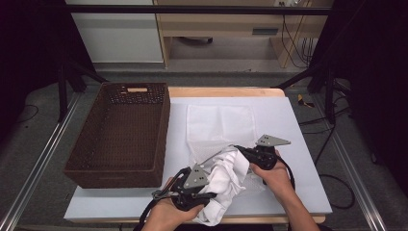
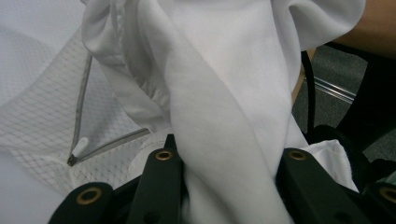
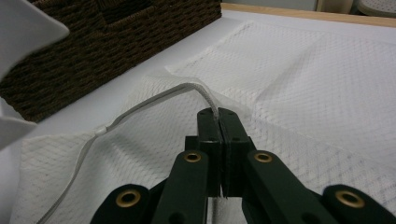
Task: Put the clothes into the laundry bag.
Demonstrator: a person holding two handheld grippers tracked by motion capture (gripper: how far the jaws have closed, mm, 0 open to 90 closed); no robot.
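Right gripper [image 3: 218, 114], center frame, jaws pressed together pinching the zipper edge [image 3: 140, 105] of a white mesh bag [image 1: 219, 127]. Left gripper [image 2: 224, 163], bottom frame, clamps a white garment [image 1: 226, 180] bunched at lower center of the table [image 1: 303, 144]; brown basket [image 1: 120, 137] left.

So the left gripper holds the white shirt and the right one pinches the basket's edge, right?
Not quite. The left gripper does hold the white shirt, but the right gripper pinches the zipper edge of the mesh bag, not the basket. The right gripper view shows it.
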